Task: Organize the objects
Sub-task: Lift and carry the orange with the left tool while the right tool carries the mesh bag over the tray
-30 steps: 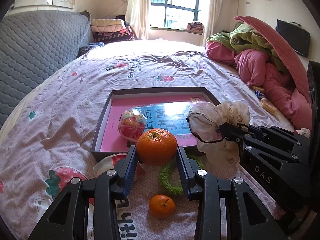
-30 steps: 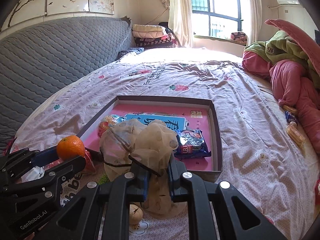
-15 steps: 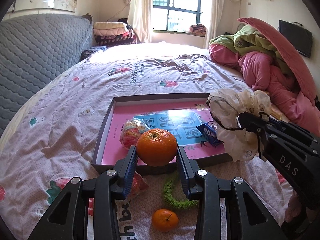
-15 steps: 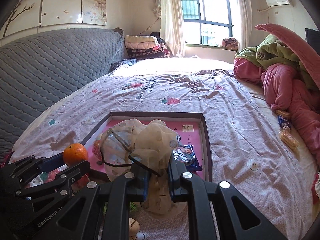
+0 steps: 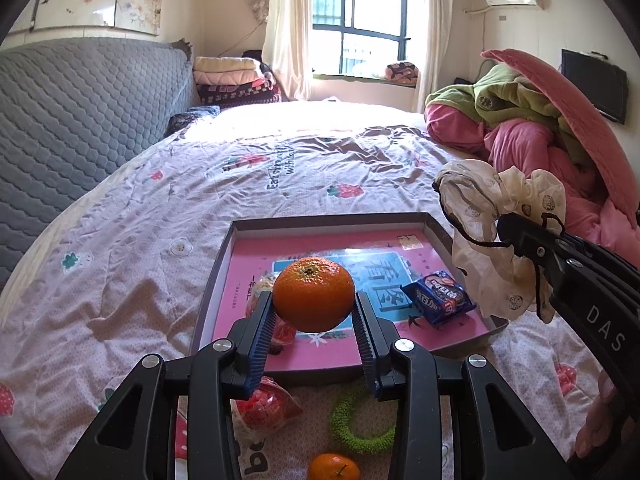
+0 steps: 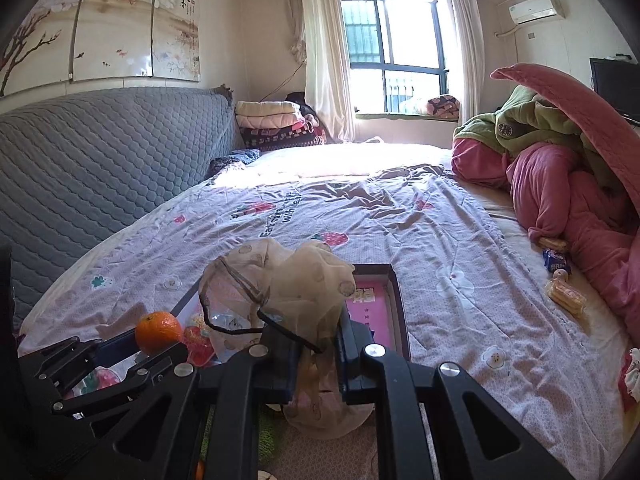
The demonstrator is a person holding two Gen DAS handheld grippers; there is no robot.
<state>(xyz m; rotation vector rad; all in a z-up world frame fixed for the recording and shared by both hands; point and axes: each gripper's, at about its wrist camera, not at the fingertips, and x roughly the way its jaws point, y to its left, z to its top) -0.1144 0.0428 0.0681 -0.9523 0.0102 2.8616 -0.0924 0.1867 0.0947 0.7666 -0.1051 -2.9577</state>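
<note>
Above the near edge of the shallow pink-lined tray [image 5: 216, 280] on the bed [image 5: 120, 280], the left gripper [image 5: 314, 320] has its ribbed jaws clamped on a round, dimpled orange [image 5: 314, 294]. Beside it, the right gripper [image 6: 316, 344] pinches a crumpled, sheer cream scrunchie [image 6: 280, 280], hanging limp over the tray's right edge.

Orange fruit [image 5: 314, 294]: orange. Tray [image 5: 224, 268]: pink inside, dark rim. Snack packet [image 5: 438, 297]: blue. Ring [image 5: 362, 420]: green. Bedsheet [image 5: 168, 208]: pale lilac, strawberry print. Scrunchie [image 6: 276, 280]: beige, spotted.
</note>
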